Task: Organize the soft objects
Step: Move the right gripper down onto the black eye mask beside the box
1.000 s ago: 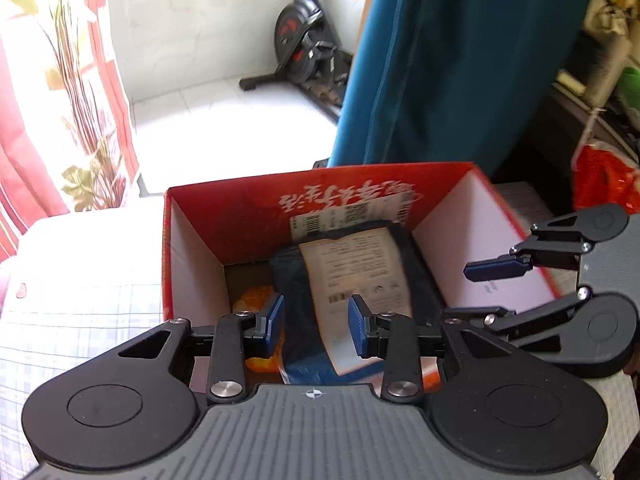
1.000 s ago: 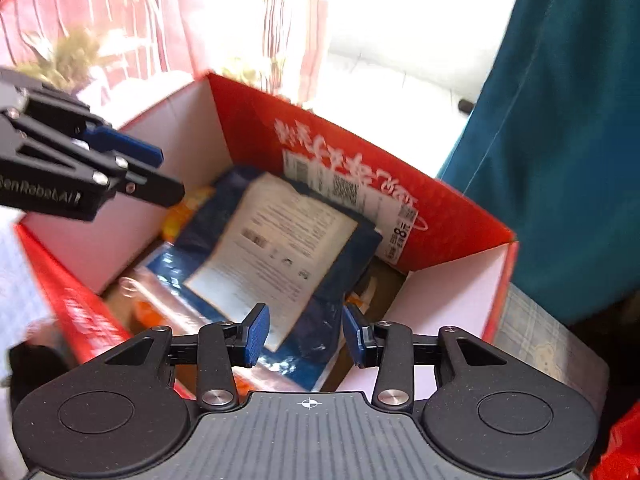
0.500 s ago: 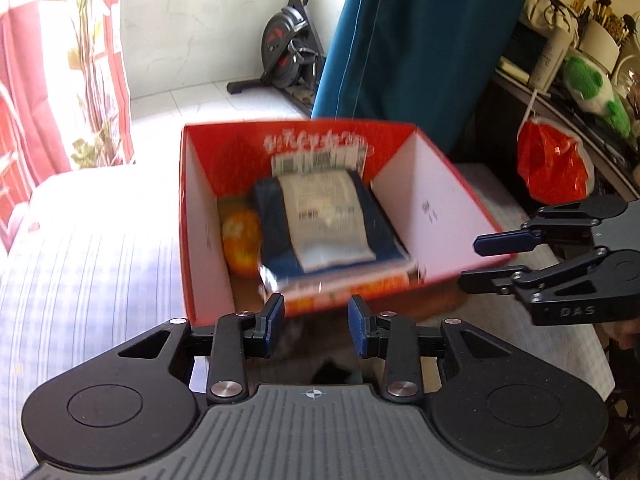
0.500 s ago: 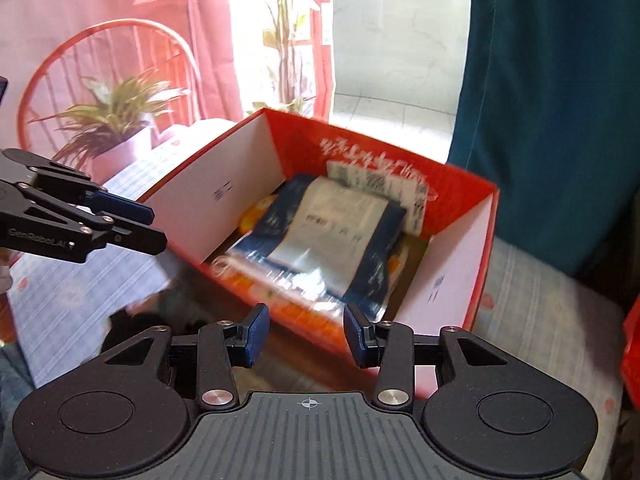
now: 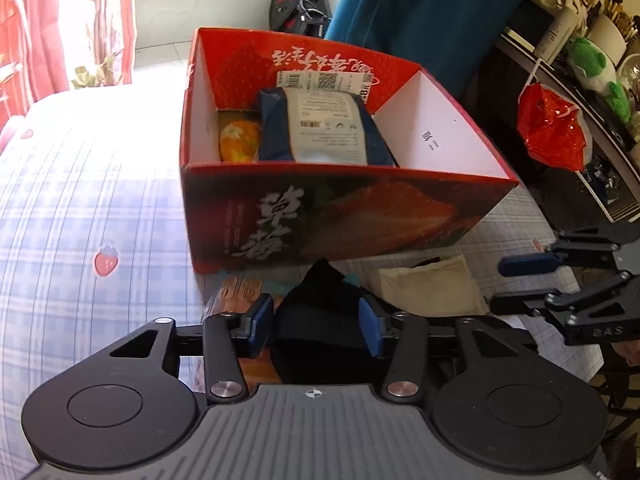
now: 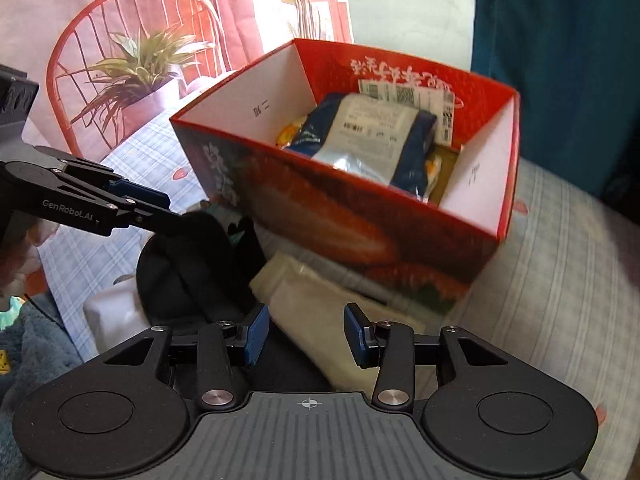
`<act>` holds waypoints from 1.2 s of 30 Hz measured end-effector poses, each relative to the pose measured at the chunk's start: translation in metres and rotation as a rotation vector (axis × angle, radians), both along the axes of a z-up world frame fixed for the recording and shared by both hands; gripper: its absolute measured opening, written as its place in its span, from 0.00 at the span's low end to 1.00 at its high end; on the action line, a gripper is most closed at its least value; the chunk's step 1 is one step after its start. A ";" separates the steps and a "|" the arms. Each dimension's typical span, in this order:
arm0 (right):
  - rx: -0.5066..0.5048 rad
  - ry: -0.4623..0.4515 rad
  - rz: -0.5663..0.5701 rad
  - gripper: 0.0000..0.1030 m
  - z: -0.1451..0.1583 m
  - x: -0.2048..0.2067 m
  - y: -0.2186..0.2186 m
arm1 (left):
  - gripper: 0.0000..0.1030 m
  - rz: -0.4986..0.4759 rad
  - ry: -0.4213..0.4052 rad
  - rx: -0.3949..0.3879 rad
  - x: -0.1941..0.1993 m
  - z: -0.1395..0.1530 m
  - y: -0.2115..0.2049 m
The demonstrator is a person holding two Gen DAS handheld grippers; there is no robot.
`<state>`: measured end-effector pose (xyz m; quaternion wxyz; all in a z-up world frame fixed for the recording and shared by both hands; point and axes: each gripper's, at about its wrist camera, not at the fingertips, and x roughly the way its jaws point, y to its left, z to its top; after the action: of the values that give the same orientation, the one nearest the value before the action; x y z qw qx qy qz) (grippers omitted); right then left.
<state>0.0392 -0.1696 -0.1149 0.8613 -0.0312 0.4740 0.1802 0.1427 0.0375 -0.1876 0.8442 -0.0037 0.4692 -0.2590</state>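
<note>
A red strawberry-print cardboard box (image 5: 400, 216) (image 6: 344, 220) stands on a checked cloth. Inside lie a dark blue packet with a white label (image 5: 324, 128) (image 6: 372, 140) and an orange soft item (image 5: 238, 142). In front of the box lie a black fabric item (image 5: 316, 320) (image 6: 192, 264) and a beige folded cloth (image 5: 428, 284) (image 6: 320, 308). My left gripper (image 5: 316, 322) is open, its fingers on either side of the black fabric. My right gripper (image 6: 306, 334) is open over the beige cloth; it also shows in the left wrist view (image 5: 520, 284).
An orange printed packet (image 5: 236, 292) lies under the black fabric. A red plastic bag (image 5: 552, 128) hangs by a cluttered shelf on the right. A teal curtain (image 6: 560, 60) hangs behind the box. A red chair with a potted plant (image 6: 136, 68) stands at the left.
Both grippers have pulled back from above the box to its near side and low over the cloth. The black fabric and beige cloth have come into view between the fingers.
</note>
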 end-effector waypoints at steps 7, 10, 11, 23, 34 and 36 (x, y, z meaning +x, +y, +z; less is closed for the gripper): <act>0.119 -0.055 -0.113 0.44 -0.008 -0.032 -0.013 | 0.48 0.050 -0.008 -0.040 -0.011 -0.010 0.005; 0.142 -0.093 -0.161 0.46 -0.012 -0.047 -0.015 | 0.48 0.070 -0.010 -0.059 -0.015 -0.012 0.006; 0.143 -0.103 -0.169 0.48 -0.013 -0.052 -0.015 | 0.48 0.075 -0.012 -0.062 -0.015 -0.013 0.006; 0.155 -0.118 -0.252 0.56 -0.025 -0.083 -0.025 | 0.48 0.097 -0.011 -0.087 -0.013 -0.019 0.006; 0.197 -0.035 -0.290 0.65 -0.049 -0.082 -0.028 | 0.50 0.086 -0.011 -0.093 -0.019 -0.020 0.004; 0.209 -0.030 -0.287 0.61 -0.051 -0.080 -0.029 | 0.50 0.088 -0.010 -0.097 -0.019 -0.020 0.006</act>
<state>-0.0410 -0.1990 -0.1657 0.8838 0.1237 0.4393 0.1031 0.1234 0.0430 -0.2072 0.8559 -0.0640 0.4513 -0.2444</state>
